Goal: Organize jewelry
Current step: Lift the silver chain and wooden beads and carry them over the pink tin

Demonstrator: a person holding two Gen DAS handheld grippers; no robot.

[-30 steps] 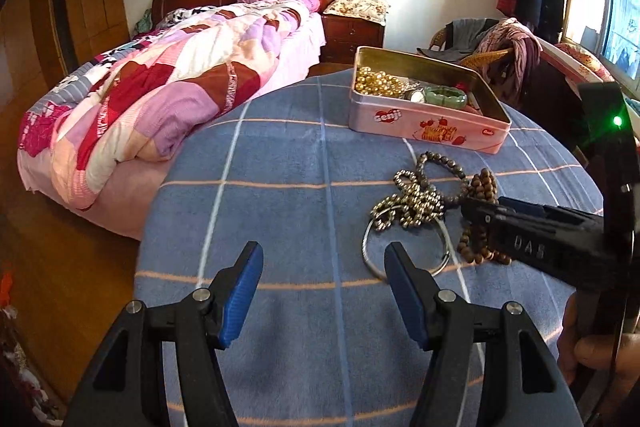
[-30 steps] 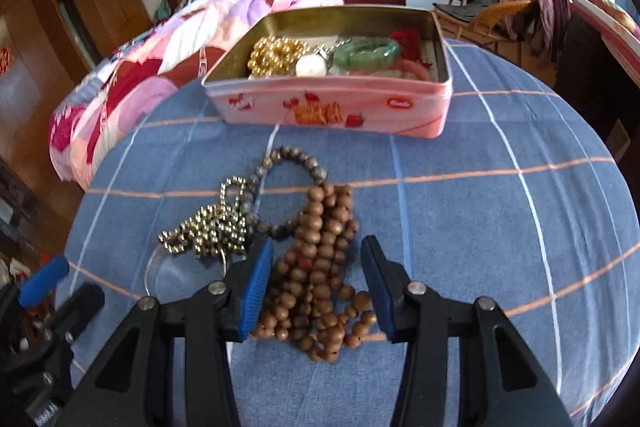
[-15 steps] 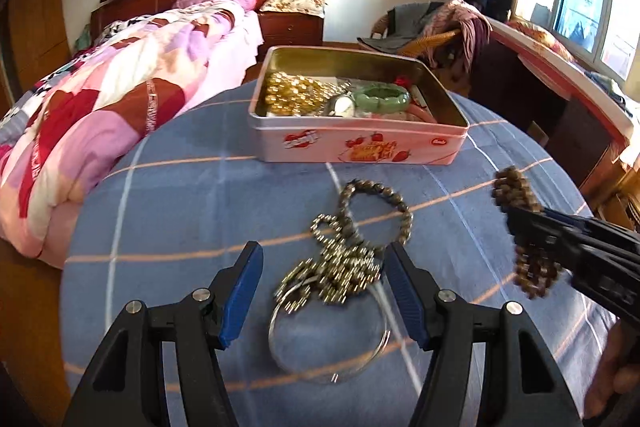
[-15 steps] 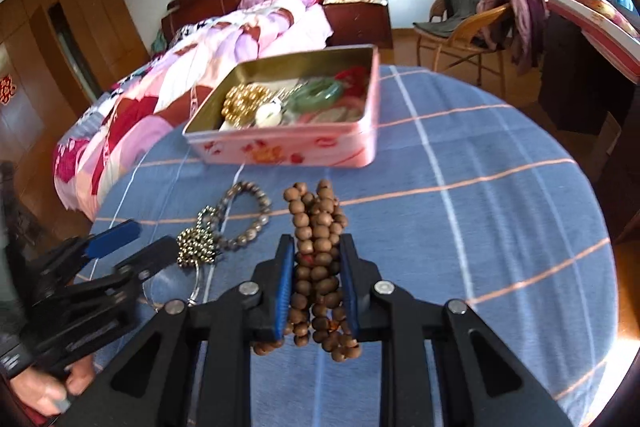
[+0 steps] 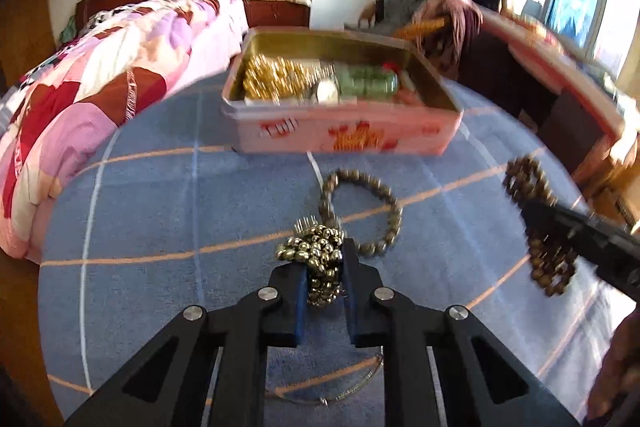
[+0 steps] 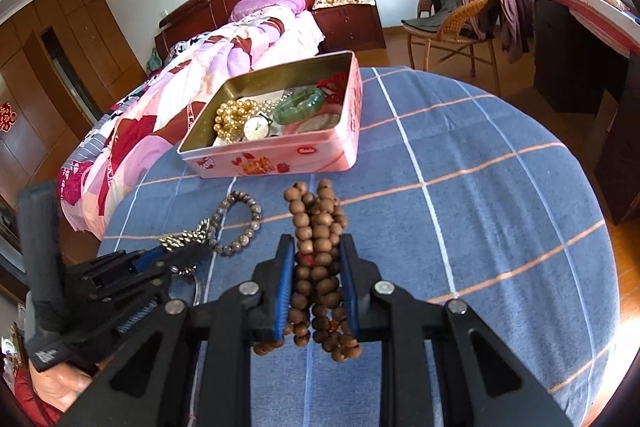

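My left gripper (image 5: 323, 259) is shut on a bunch of silver bead chain (image 5: 316, 255) on the blue checked tablecloth (image 5: 160, 211). A grey bead bracelet (image 5: 374, 211) lies just beyond it, and a thin wire hoop (image 5: 340, 393) lies under the jaws. My right gripper (image 6: 316, 251) is shut on a brown wooden bead string (image 6: 316, 227) and holds it above the cloth; it also shows in the left wrist view (image 5: 536, 227). The pink tin box (image 6: 280, 159) behind holds gold beads (image 6: 232, 117), a watch (image 6: 256, 127) and a green bangle (image 6: 300, 105).
The round table's edge drops off at left and right. A bed with a pink patchwork quilt (image 6: 192, 75) stands beyond the table at left. A wicker chair with clothes (image 6: 472, 11) and a dark desk (image 6: 580, 39) stand at right.
My left gripper has closed on the silver bead chain. My right gripper has lifted the wooden bead string higher above the cloth.
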